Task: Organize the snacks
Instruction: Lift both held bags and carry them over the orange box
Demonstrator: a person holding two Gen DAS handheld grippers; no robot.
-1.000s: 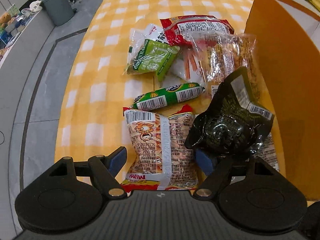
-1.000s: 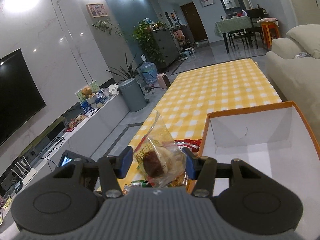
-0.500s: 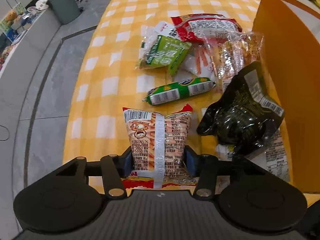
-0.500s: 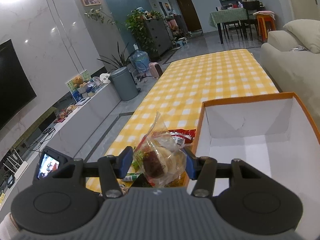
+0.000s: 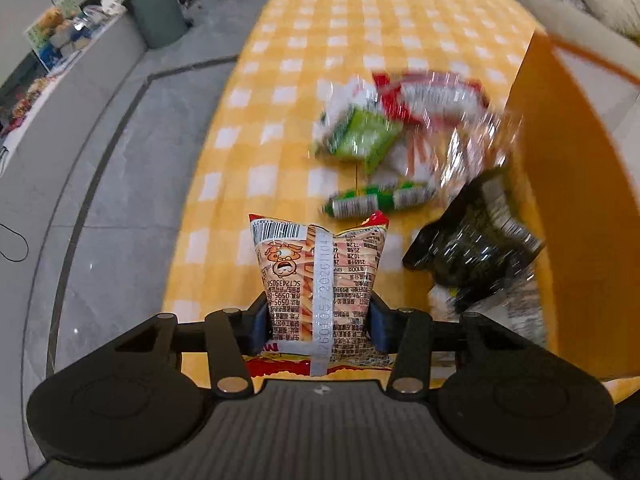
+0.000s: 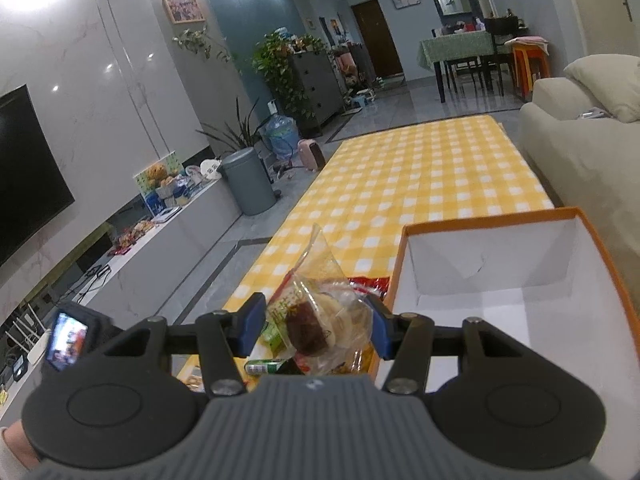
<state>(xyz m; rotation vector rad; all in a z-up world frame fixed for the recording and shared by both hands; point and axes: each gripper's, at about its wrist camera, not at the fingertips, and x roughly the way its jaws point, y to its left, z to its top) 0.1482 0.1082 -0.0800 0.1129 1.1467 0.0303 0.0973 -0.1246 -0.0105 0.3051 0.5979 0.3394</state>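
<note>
We find the left gripper (image 5: pixel 320 320), jaws just closed, clamping the striped snack packet (image 5: pixel 320 276). The right gripper (image 6: pixel 316 330) grips a clear pastry bag (image 6: pixel 320 320) beside the orange box (image 6: pixel 520 304).

tablecloth (image 5: pixel 280 128): yellow-white check | box (image 5: pixel 576 200): orange | blurred packet (image 5: pixel 364 136): seemingly green

Home living room, wall-mounted television (image 6: pixel 24 184) at left of frame, beige sofa (image 6: pixel 580 148) at right, long table under yellow checked cloth (image 6: pixel 420 184) in centre, houseplants (image 6: pixel 280 68) beside a grey dresser (image 6: pixel 316 84), dining table with chairs (image 6: pixel 464 52) at upper right, framed pictures (image 6: pixel 183 9) on walls.
</note>
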